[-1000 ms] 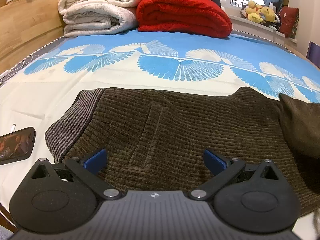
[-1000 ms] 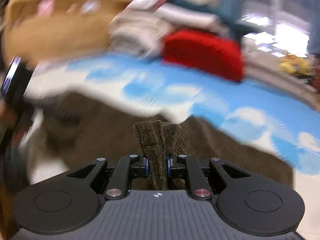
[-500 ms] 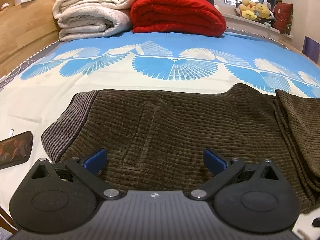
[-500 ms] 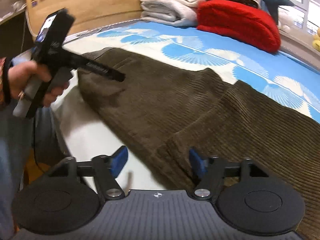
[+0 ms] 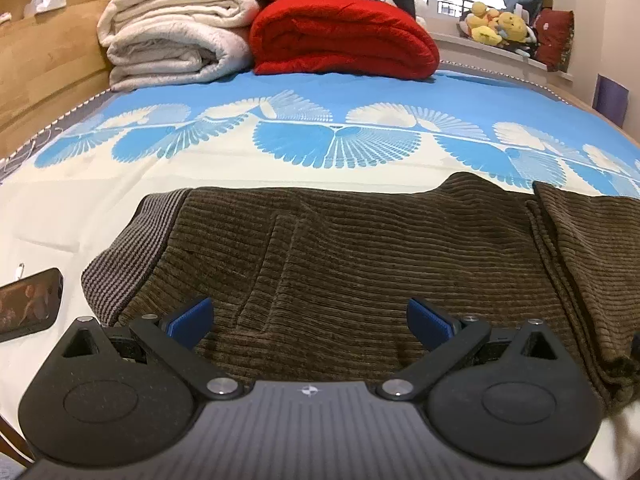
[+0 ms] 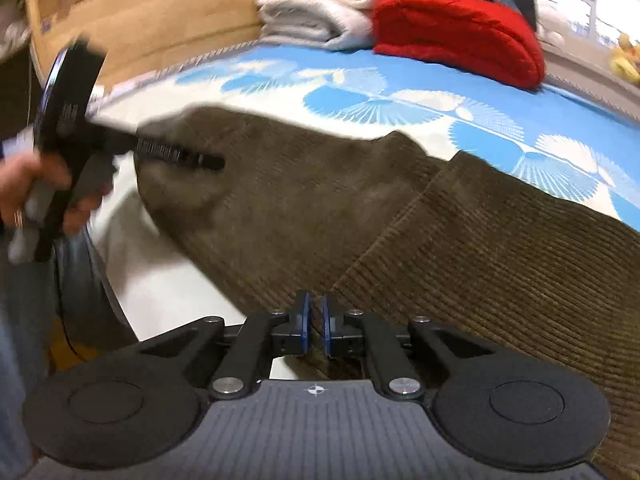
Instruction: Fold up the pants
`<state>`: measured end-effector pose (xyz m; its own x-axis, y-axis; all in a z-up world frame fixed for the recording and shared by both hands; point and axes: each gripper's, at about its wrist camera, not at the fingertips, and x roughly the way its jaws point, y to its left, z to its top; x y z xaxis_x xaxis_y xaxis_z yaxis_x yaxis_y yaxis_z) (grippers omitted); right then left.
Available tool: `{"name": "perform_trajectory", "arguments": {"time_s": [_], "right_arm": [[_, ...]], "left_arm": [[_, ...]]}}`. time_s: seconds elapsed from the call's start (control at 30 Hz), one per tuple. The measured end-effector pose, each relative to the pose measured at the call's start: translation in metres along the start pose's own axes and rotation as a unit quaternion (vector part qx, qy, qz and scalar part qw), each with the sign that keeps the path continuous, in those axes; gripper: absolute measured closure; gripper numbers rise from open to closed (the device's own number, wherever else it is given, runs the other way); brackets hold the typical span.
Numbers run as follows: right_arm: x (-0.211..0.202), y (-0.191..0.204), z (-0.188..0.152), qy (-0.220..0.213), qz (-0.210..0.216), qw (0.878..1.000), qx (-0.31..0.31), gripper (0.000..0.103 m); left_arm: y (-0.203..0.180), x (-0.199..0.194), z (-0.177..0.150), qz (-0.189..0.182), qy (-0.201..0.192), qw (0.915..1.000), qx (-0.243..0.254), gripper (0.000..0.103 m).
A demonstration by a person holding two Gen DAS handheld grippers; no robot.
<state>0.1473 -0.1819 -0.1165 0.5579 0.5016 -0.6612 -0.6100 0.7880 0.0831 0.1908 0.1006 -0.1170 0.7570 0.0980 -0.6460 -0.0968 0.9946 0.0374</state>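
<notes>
Item, far left of the bed: a phone (image 5: 28,310) is lying screen-up on the sheet (image 5: 80,200), just beside the waistband, apparently parked clear of the folding area.

Item: the person's hand (image 6: 36,188), seen from the right wrist view, is gripping the handle of the left gripper (image 5: 308,316); its blue pads (image 5: 190,316) are standing wide apart with nothing between them, hovering low over the waistband end, likely waiting to pinch the near edge for a fold.

Item, centre: the pants (image 5: 360,260), brown corduroy with a ribbed grey waistband (image 5: 124,256), are lying flat across the near part of the bed, waistband to the left; a doubled layer of leg is overlapping at the right, so one lengthwise fold seems done.

Item, right: the right gripper (image 6: 314,328) has just been closing; its pads are sitting almost together at the near edge of the pants, and whether any cloth is caught between them cannot be told.

Item, background: white blankets (image 5: 176,32) and a red quilt (image 5: 344,36) are sitting stacked by the headboard, well apart from the work
</notes>
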Motion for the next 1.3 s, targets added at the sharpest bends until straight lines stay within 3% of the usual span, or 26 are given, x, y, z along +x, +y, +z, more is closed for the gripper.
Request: {"name": "perform_trajectory", "arguments": {"time_s": [0.13, 0.2, 0.3, 0.43, 0.5, 0.67, 0.83, 0.93, 1.0, 1.1, 1.17, 1.23, 1.3], "right_arm": [[-0.022, -0.022, 0.024, -0.065, -0.032, 0.996, 0.057, 0.078], [-0.025, -0.034, 0.037, -0.093, -0.057, 0.991, 0.077, 0.078], [-0.014, -0.048, 0.058, -0.104, -0.102, 0.985, 0.092, 0.078], [0.015, -0.064, 0.087, -0.106, -0.13, 0.981, 0.094, 0.079], [0.035, -0.076, 0.103, -0.094, -0.133, 0.982, 0.098, 0.079], [0.088, -0.109, 0.125, -0.027, -0.086, 0.986, 0.139, 0.079], [0.137, -0.11, 0.136, 0.029, -0.115, 0.989, 0.086, 0.079], [0.158, -0.112, 0.139, 0.098, -0.094, 0.989, 0.054, 0.076], [0.159, -0.111, 0.141, 0.111, -0.086, 0.99, 0.03, 0.076], [0.159, -0.117, 0.142, 0.113, -0.073, 0.99, 0.047, 0.075], [0.162, -0.115, 0.138, 0.099, -0.082, 0.991, 0.042, 0.086], [0.16, -0.105, 0.137, 0.091, -0.084, 0.992, 0.0, 0.1], [0.157, -0.099, 0.139, 0.089, -0.09, 0.992, -0.016, 0.101]], "left_arm": [[-0.001, -0.01, 0.008, -0.012, -0.012, 0.9998, -0.006, 0.0], [-0.002, -0.014, 0.015, -0.024, -0.015, 0.9996, -0.008, 0.0], [-0.008, -0.012, 0.025, -0.031, -0.015, 0.9994, 0.008, 0.0], [-0.011, 0.006, 0.026, -0.028, -0.01, 0.9994, 0.018, 0.0], [-0.006, 0.018, 0.023, -0.031, 0.007, 0.9995, 0.005, 0.0], [0.003, 0.035, 0.024, -0.045, 0.035, 0.9984, -0.009, 0.0], [0.012, 0.038, 0.024, -0.036, 0.035, 0.9987, -0.002, 0.0], [0.017, 0.039, 0.025, -0.055, 0.052, 0.9967, -0.028, 0.0], [0.018, 0.038, 0.026, -0.063, 0.051, 0.9962, -0.031, 0.0], [0.015, 0.039, 0.027, -0.066, 0.05, 0.9962, -0.024, 0.0], [0.014, 0.04, 0.026, -0.07, 0.054, 0.9958, -0.023, 0.0], [0.013, 0.04, 0.026, -0.07, 0.053, 0.9958, -0.024, 0.0], [0.015, 0.039, 0.026, -0.069, 0.052, 0.9959, -0.027, 0.0]]}}
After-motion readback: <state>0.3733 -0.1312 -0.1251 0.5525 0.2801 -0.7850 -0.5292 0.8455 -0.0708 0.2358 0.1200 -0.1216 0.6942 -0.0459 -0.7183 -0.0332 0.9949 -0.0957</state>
